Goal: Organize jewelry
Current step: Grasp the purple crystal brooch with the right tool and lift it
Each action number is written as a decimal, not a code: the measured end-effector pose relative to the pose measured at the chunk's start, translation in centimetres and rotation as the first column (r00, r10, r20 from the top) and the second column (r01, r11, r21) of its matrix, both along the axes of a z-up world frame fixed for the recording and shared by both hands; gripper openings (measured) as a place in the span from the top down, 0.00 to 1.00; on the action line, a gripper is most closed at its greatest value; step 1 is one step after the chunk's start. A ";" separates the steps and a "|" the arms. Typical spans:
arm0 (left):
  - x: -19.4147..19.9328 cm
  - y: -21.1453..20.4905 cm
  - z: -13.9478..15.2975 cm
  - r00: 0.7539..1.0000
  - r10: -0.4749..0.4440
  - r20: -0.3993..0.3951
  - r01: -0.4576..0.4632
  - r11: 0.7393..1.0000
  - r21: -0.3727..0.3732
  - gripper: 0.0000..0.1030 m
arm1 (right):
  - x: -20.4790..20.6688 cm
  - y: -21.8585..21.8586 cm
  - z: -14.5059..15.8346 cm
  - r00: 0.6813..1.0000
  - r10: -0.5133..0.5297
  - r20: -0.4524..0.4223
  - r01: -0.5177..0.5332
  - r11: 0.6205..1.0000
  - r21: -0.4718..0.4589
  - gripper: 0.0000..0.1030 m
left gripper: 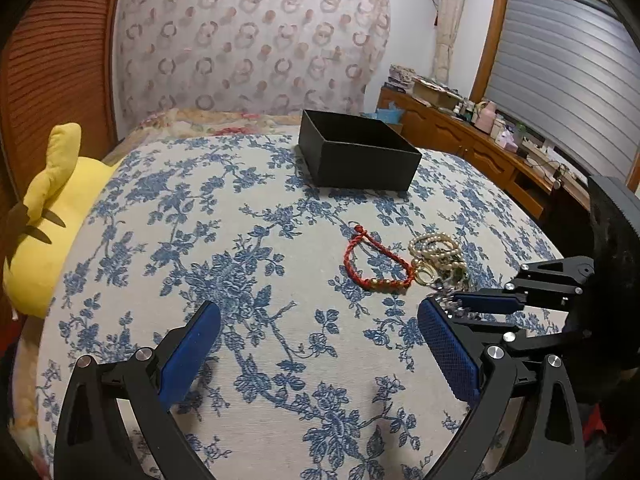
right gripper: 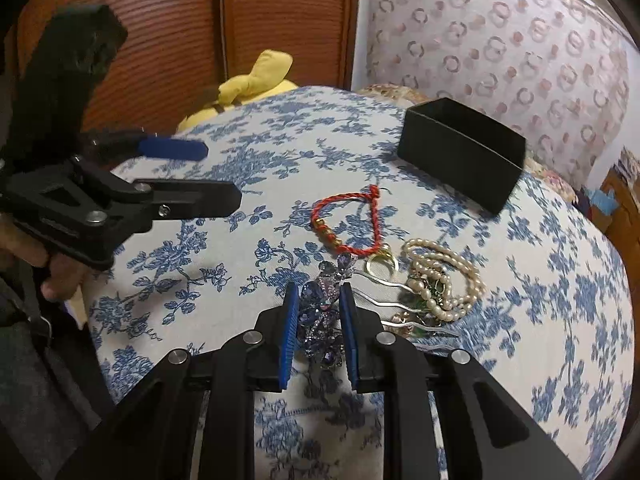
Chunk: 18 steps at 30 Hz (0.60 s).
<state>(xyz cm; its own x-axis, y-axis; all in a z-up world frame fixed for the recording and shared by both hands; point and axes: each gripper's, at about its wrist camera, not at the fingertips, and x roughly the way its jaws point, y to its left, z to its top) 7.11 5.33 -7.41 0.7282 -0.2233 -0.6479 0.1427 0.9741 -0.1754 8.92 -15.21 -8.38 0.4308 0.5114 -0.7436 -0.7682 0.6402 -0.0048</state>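
Blue-floral white bedspread (right gripper: 248, 152) carries all items. Landmark: open black rectangular cardboard box (right gripper: 464, 160), standing at the far side. Nearer than the box lie a red braided cord bracelet with gold beads (right gripper: 348, 220) and, beside it, a coiled cream pearl necklace (right gripper: 444, 276). Nearest of all, the right gripper (right gripper: 319, 332) has its blue-padded fingers (right gripper: 290, 332) clenched on a purple rhinestone hair ornament (right gripper: 320, 312), apparently resting on the bedspread. Left gripper (left gripper: 320, 344) fingers released, holding nothing.
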 end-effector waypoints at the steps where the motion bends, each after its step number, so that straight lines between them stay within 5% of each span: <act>1: 0.1 -0.1 0.0 1.000 -0.003 0.000 0.003 1.000 -0.001 0.08 | 0.0 -0.4 0.2 1.000 -0.007 -0.002 0.007 1.000 0.012 0.78; 6: 0.7 -0.7 0.3 1.000 -0.023 0.004 0.023 1.000 -0.012 0.08 | -0.2 -2.2 1.3 1.000 -0.031 -0.003 0.031 0.997 0.070 0.78; 18: 4.2 -3.5 -0.3 0.990 -0.116 -0.080 0.119 0.993 0.023 0.59 | 1.0 -4.7 3.4 0.997 -0.044 -0.058 0.057 0.969 0.240 0.78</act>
